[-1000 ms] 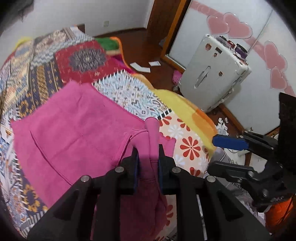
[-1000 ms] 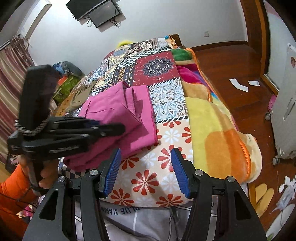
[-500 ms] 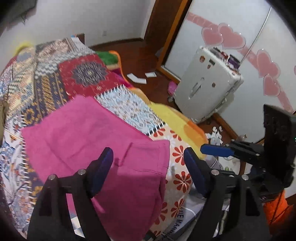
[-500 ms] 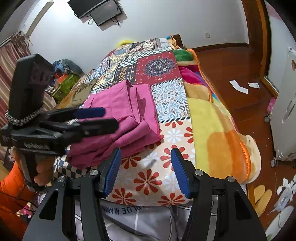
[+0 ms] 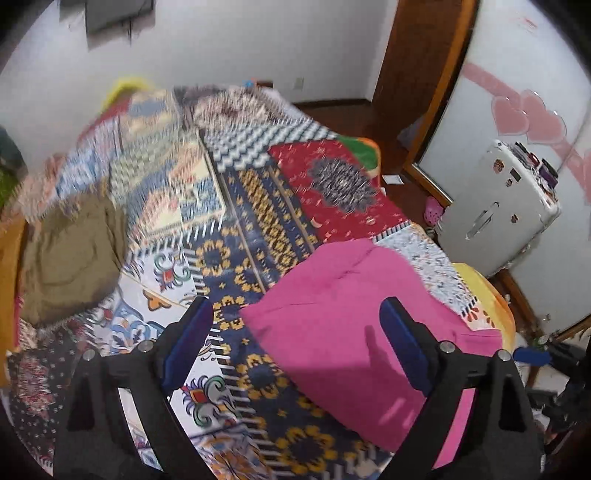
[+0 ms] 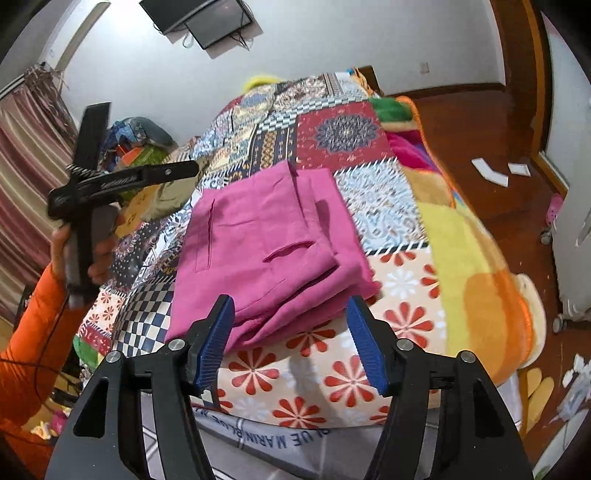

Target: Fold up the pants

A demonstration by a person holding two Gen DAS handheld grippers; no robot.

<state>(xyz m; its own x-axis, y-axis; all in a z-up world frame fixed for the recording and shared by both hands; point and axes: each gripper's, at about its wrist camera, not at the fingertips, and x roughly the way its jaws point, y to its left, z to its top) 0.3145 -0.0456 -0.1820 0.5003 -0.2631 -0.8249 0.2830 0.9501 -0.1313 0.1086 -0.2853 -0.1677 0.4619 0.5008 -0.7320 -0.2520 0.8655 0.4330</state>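
- Left wrist view: the left gripper [image 5: 295, 332] tilts steeply down over the patchwork bedspread [image 5: 258, 206]. Its blue-padded jaws are spreading wide and hold nothing; only quilt and a corner of cloth show between them.
- The pink pants [image 5: 354, 325] lie folded on the bedspread, under and past the right-hand finger, near the bed's yellow edge. From here the bundle's long side runs from the near right corner up toward the red quilt panel.
- This view alone shows an olive garment [image 5: 70, 258] bunched at the far left of the bed and a white suitcase [image 5: 495, 210] standing on the floor by the heart-decorated door. The blue tip of the right gripper [image 5: 532, 356] shows at the right edge.
- Right wrist view: the right gripper [image 6: 290, 339] points down at the foot of the bed, jaws opening with nothing gripped; the near edge of the pants [image 6: 266, 251] sits just beyond the fingertips.
- Here the pants read as a layered rectangle, long axis running away up the bed, with a pocket slit showing on top.
- Only this view shows the person's hand [image 6: 92, 247] in an orange sleeve [image 6: 33, 332], raising the left gripper [image 6: 184, 169] in the air left of the pants, and a screen [image 6: 207, 18] mounted high on the wall.
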